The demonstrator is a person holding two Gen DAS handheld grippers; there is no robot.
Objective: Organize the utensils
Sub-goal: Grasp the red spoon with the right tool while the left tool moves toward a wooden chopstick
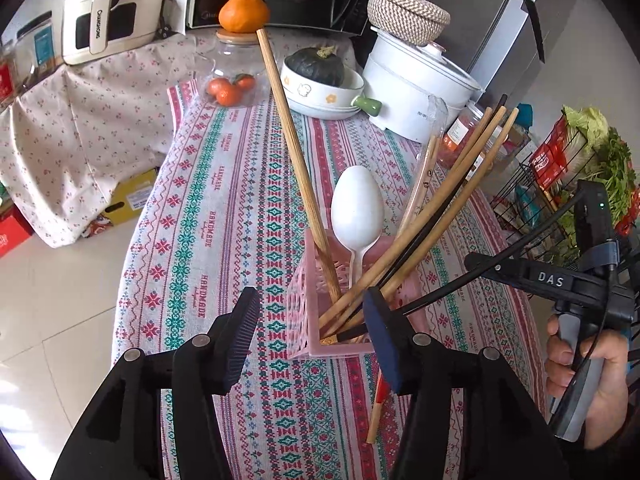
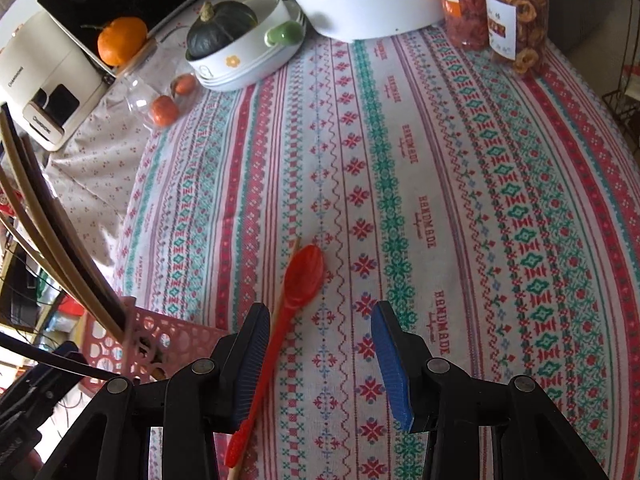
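A pink utensil basket [image 1: 304, 312] stands on the patterned desk [image 2: 440, 200], holding wooden chopsticks [image 1: 424, 216] and a white spoon [image 1: 357, 210]. The left tool [image 1: 310, 330] hangs open before it, empty. The right tool [image 2: 320, 356], also open and empty, hovers over a red spoon [image 2: 298, 284] lying flat beside the basket.

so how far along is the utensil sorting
Mostly done: several chopsticks and a white spoon already stand in the pink basket. Nothing is in hand; the left gripper and right gripper both have their jaws open. Left: the red spoon and a chopstick under it lie on the tablecloth.
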